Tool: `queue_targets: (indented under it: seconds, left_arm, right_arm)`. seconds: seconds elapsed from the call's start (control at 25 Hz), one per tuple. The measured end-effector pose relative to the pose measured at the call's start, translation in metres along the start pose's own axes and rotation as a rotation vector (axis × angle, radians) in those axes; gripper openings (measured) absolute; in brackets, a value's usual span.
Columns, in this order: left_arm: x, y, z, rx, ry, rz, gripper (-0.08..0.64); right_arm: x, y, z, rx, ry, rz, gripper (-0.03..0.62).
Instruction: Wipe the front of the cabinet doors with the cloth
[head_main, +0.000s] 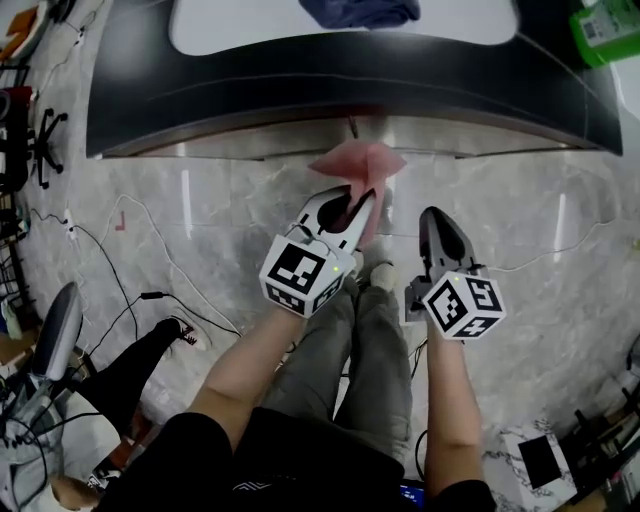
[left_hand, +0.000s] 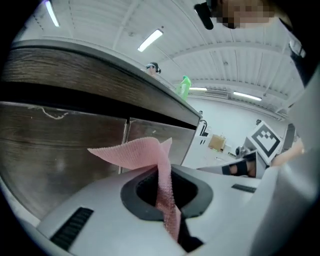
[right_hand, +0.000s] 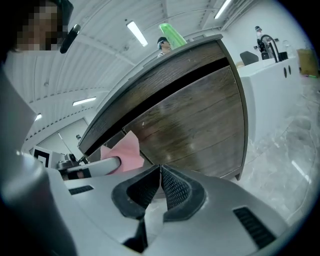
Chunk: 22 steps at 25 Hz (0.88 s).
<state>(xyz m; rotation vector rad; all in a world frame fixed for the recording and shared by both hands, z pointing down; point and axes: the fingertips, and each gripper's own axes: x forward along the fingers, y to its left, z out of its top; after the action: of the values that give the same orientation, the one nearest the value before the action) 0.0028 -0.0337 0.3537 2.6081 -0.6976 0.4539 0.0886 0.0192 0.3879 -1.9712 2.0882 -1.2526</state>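
A pink cloth (head_main: 358, 166) hangs from my left gripper (head_main: 360, 202), which is shut on it just in front of the wooden cabinet doors (head_main: 300, 140). In the left gripper view the cloth (left_hand: 142, 151) runs down between the closed jaws and its free end flaps toward the doors (left_hand: 60, 150), close to the seam between two doors. Whether it touches the wood I cannot tell. My right gripper (head_main: 438, 226) is to the right and slightly further back. It is shut with nothing in it, and its ribbed pads (right_hand: 172, 187) meet in front of the right door (right_hand: 195, 125).
A dark countertop (head_main: 200, 90) overhangs the doors, with a green bottle (head_main: 600, 30) and a blue cloth (head_main: 360, 10) on top. Cables (head_main: 130, 290) trail over the marble floor at left. Another person's leg and shoe (head_main: 170, 335) and a chair (head_main: 55, 335) are at lower left.
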Motion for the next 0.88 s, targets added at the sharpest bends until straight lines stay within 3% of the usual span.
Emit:
queue_targets:
  seconds: [0.28,0.6,0.88]
  left_arm:
    - [0.0,0.001,0.038,0.031,-0.113,0.024,0.009]
    - [0.028,0.003,0.044,0.035,-0.121,0.09,0.008]
    - [0.059,-0.021,0.046,0.048,-0.121,0.1,0.009]
  right_arm:
    - [0.012,0.006,0.007,-0.007,-0.003,0.045,0.038]
    - [0.011,-0.014,0.028,-0.063,0.02,0.124,0.037]
    - [-0.012,-0.064,0.043,-0.083,0.02,0.103,0.038]
